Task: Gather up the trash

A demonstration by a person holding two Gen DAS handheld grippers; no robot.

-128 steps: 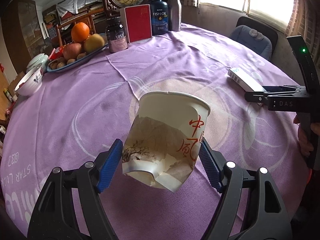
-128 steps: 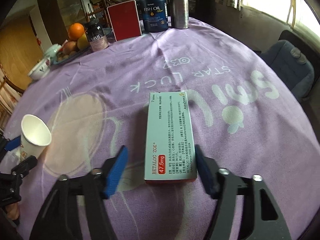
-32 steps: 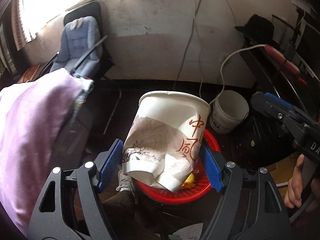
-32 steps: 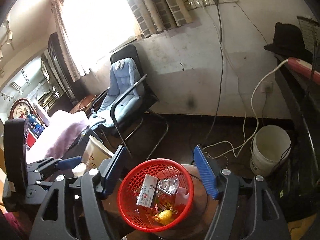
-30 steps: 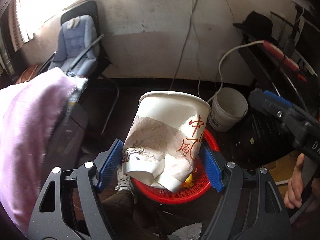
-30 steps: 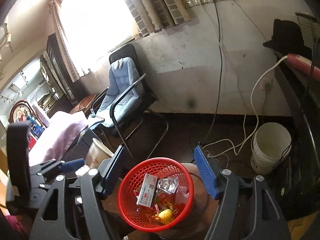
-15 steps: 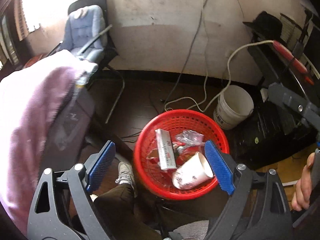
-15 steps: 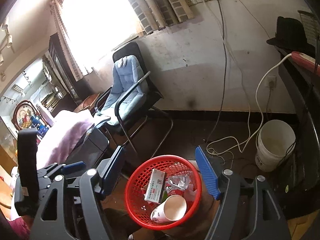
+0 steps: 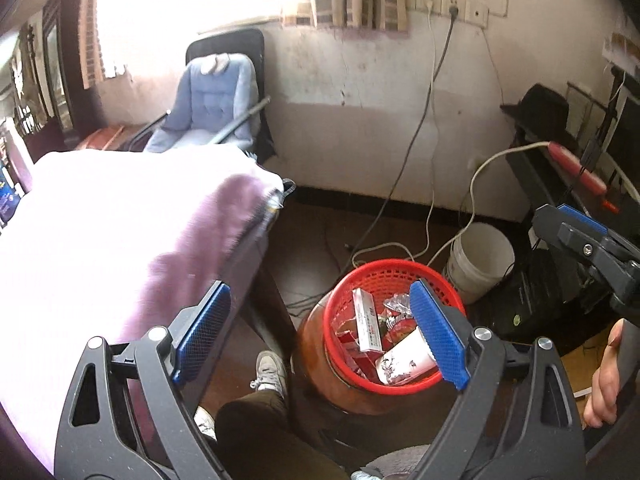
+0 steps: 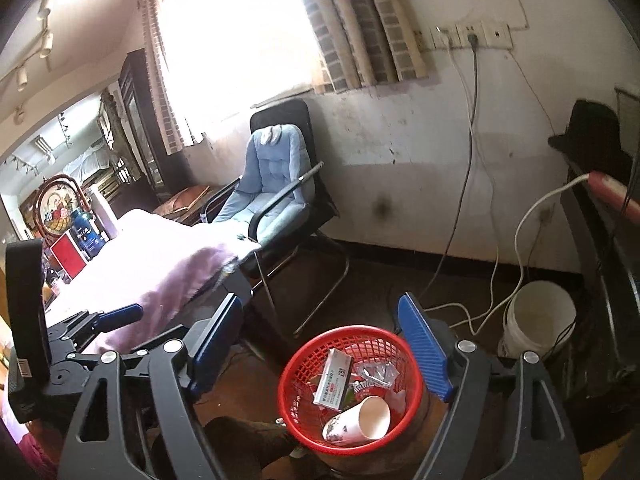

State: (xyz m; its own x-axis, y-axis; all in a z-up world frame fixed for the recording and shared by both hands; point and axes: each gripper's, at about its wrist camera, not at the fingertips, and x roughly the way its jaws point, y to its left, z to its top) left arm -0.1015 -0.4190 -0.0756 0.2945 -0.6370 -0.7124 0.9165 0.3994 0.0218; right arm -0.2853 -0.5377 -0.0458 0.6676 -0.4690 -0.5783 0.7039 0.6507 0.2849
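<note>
Standing wide and empty, both pairs of jaws: your left gripper and right gripper have just been opening, nothing between the pads. The paper cup lies on its side in the red basket, beside the medicine box and crumpled wrappers. Drop-off step looks finished. Next, you likely swing back to the table for more trash. Glare washes out its top; whatever trash remains there is hard to make out.

Both my wrist views look steeply down past my fingers, from above, sharing red basket, blue chair.
</note>
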